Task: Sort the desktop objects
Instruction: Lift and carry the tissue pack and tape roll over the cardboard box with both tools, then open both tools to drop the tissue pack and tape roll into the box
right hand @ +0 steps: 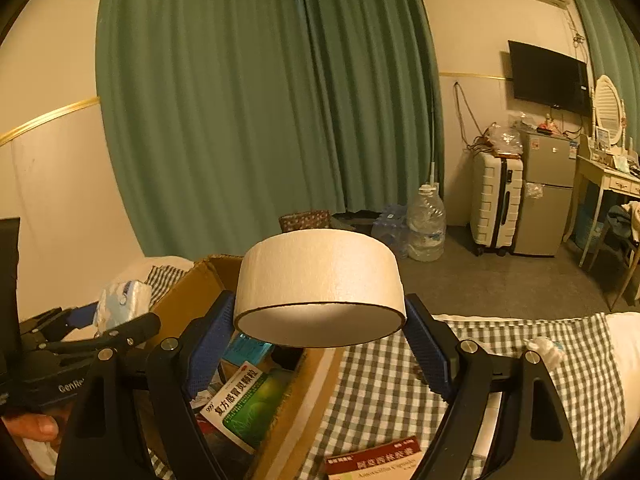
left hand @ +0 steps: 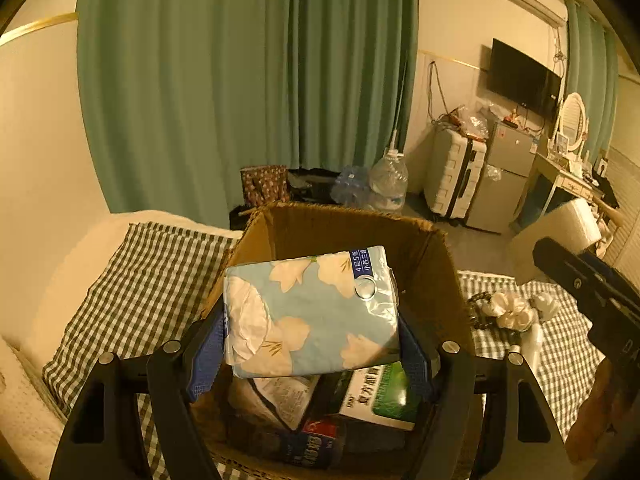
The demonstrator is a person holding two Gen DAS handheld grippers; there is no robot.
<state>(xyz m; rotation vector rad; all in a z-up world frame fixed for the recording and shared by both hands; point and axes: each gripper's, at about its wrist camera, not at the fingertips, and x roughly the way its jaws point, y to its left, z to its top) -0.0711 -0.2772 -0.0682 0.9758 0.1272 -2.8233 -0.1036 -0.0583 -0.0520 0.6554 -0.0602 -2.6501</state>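
My left gripper (left hand: 312, 340) is shut on a blue floral tissue pack (left hand: 312, 312) and holds it over the open cardboard box (left hand: 432, 264). The box holds a green-and-white medicine box (left hand: 384, 396) and other packets. My right gripper (right hand: 320, 340) is shut on a wide roll of beige tape (right hand: 320, 280), held above the box's right edge (right hand: 296, 412). The left gripper with the tissue pack (right hand: 120, 304) shows at the left of the right wrist view. The right gripper's body (left hand: 592, 292) with the tape roll (left hand: 560, 236) shows at the right of the left wrist view.
The box stands on a green checked cloth (right hand: 384, 384). On the cloth lie a red medicine box (right hand: 376, 460), a white scrunchie (left hand: 508, 308), dark beads (left hand: 480, 312) and a small white item (right hand: 546, 350). A suitcase (right hand: 496, 204), fridge and water jug stand far behind.
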